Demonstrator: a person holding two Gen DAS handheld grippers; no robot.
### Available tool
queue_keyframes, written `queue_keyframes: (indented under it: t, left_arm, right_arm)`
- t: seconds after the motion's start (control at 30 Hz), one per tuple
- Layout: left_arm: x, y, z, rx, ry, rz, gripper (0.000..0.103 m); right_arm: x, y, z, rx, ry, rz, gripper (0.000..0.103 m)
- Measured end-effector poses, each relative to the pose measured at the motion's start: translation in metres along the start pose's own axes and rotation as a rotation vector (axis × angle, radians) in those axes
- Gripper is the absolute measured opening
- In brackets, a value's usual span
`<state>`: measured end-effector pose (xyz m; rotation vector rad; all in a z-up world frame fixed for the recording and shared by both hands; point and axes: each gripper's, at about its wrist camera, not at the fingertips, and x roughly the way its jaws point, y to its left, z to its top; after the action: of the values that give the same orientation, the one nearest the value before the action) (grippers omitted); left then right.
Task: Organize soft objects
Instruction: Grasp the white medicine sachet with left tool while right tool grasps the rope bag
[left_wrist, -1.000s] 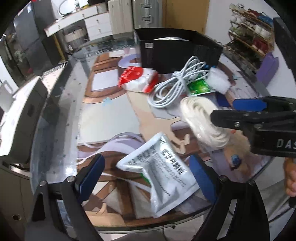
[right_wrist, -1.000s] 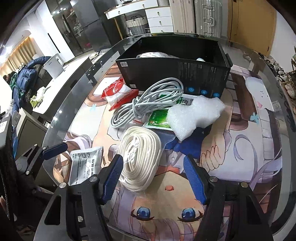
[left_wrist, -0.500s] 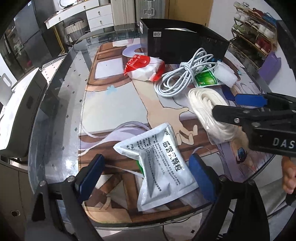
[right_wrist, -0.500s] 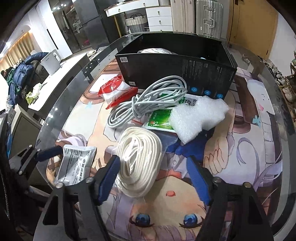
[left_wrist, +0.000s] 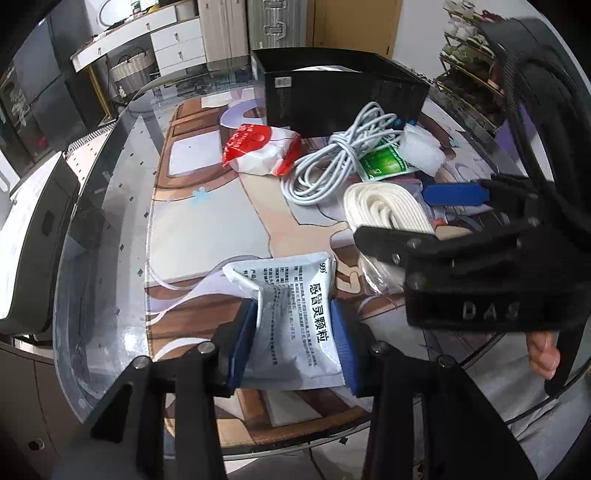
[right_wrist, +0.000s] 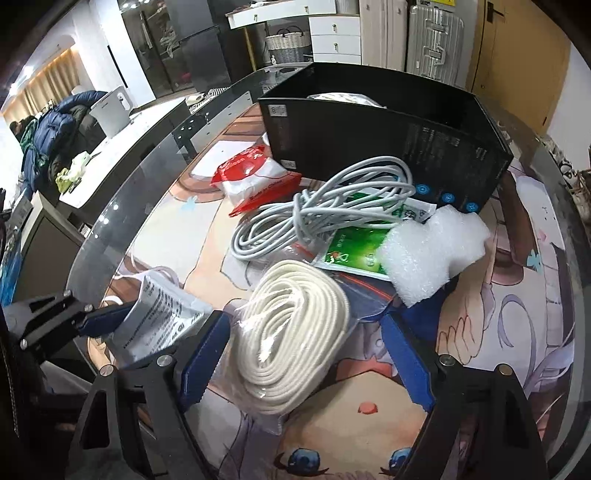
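Note:
A silver-white medicine pouch (left_wrist: 291, 306) lies at the near edge of the glass table, and my left gripper (left_wrist: 293, 343) is closing on it. The blue pads press both its sides and the pouch buckles between them. The right wrist view shows this pouch (right_wrist: 159, 321) at the lower left. A coil of white rope in clear plastic (right_wrist: 291, 339) lies on the picture mat. My right gripper (right_wrist: 304, 319) straddles it with jaws opening, and neither pad presses it. In the left wrist view that gripper (left_wrist: 391, 214) hangs over the rope coil (left_wrist: 380, 206).
A black open box (right_wrist: 369, 147) stands at the back. In front of it lie a grey cable bundle (right_wrist: 325, 214), a red-and-white packet (right_wrist: 251, 177), a green sachet (right_wrist: 351, 251) and white foam (right_wrist: 432, 254). The table's glass rim (left_wrist: 110, 221) curves round on the left.
My left jaws have come together from wide apart onto the pouch, which now creases. The right jaws have spread wider and sit a little lower around the rope coil.

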<state>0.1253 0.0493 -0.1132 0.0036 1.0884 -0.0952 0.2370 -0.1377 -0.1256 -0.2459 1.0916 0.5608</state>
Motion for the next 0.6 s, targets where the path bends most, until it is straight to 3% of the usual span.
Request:
queue_keyframes:
  t: [0.27,0.5,0.53,0.57,0.6]
  left_arm:
    - [0.001,0.01,0.003,-0.021,0.003,0.018,0.04]
    - [0.0,0.012,0.003,-0.031,0.003,0.014,0.04]
    - [0.001,0.012,0.003,-0.029,0.004,0.013,0.04]
    - [0.001,0.011,0.002,-0.023,0.005,0.018,0.04]
    - [0.002,0.01,0.002,-0.015,0.002,0.024,0.04]
  right_arm:
    - [-0.013,-0.012,-0.003,0.085,0.019,0.018,0.086]
    - [0.0,0.01,-0.002,-0.006,0.028,-0.035,0.086]
    - [0.001,0.011,-0.002,-0.015,0.03,-0.037,0.084]
    - [0.003,0.013,-0.001,-0.029,0.036,-0.039,0.072]
    - [0.006,0.015,0.0,-0.06,0.049,-0.055,0.07]
